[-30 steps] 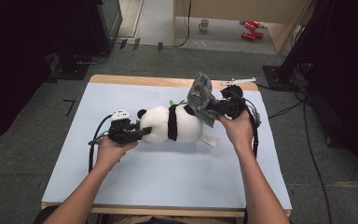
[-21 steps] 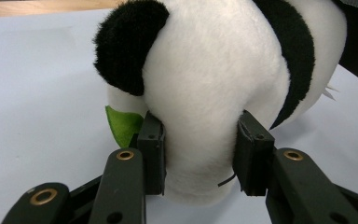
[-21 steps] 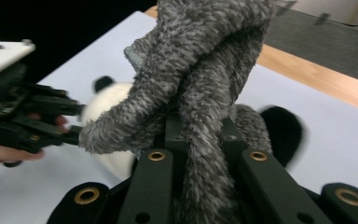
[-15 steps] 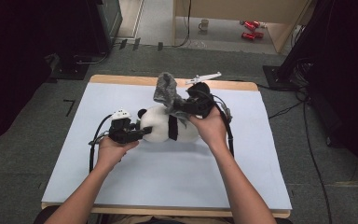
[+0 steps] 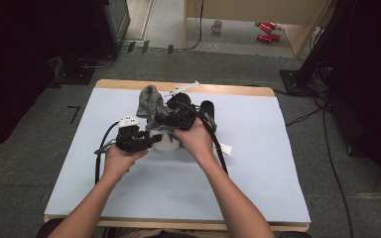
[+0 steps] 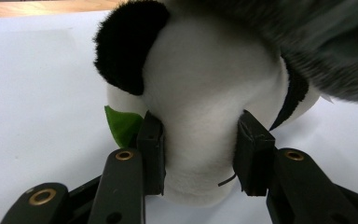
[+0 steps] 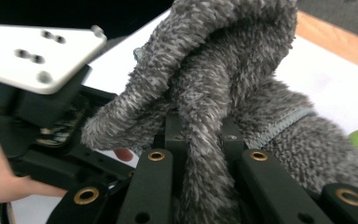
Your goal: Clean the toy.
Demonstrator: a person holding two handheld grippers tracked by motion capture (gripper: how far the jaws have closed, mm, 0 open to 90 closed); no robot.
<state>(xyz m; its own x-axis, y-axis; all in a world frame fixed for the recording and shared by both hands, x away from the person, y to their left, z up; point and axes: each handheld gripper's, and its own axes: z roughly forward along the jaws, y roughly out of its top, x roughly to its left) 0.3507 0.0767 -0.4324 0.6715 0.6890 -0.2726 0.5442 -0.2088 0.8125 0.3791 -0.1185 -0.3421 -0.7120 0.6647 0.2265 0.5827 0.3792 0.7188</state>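
A white and black plush panda [image 5: 167, 143] lies on the pale blue table cover [image 5: 258, 163]. My left gripper [image 5: 154, 140] is shut on the panda's white head [image 6: 200, 93], one pad on each side, as the left gripper view [image 6: 200, 154] shows. A green leaf [image 6: 122, 125] sticks out beside the left jaw. My right gripper [image 5: 166, 116] is shut on a grey fuzzy cloth [image 5: 150, 103] and holds it just above the panda's head. In the right gripper view, the cloth [image 7: 223, 70] bunches up between the jaws of that gripper [image 7: 204, 135].
The panda's black legs [image 5: 207, 108] point toward the far side, with a white tag [image 5: 226, 148] by my right wrist. Cables trail from both grippers. Beyond the table's wooden far edge [image 5: 228, 89], a mug [image 5: 217, 25] and red objects [image 5: 265, 29] lie on the floor.
My right gripper has carried the grey cloth leftward, from over the panda's rear to above its head, close to the left gripper. The left gripper kept still on the head.
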